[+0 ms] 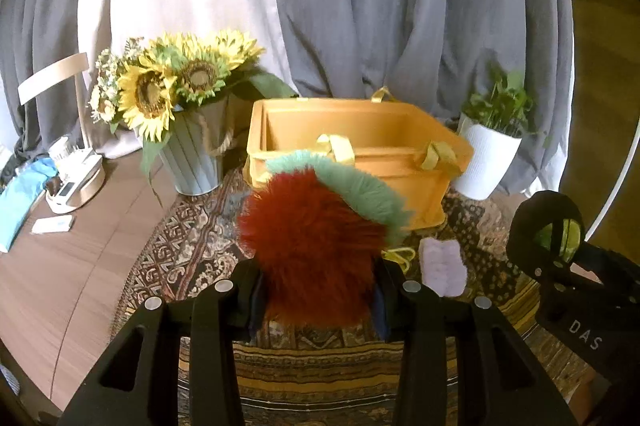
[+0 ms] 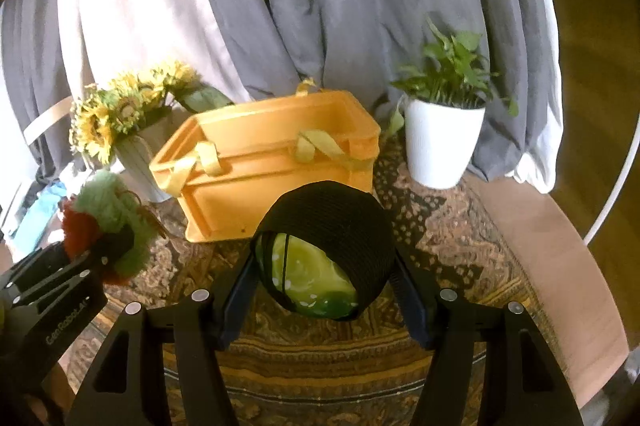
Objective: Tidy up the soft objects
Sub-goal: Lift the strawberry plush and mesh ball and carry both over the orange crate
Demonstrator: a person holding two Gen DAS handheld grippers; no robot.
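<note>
Leftmost, the left gripper (image 1: 318, 290) has its jaws clamped nearly closed on a red-and-green furry toy (image 1: 316, 226), held up before the orange storage bin (image 1: 400, 166); gripped only by fur, it may slip. Rightward, the right gripper (image 2: 320, 290) has jaws half-open around a black-sleeved green ball (image 2: 324, 254), which may roll free above the bench (image 2: 560, 266).

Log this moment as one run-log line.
left gripper: shut on red-and-green furry toy | right gripper: shut on black-wrapped green ball | orange plastic crate: ahead
</note>
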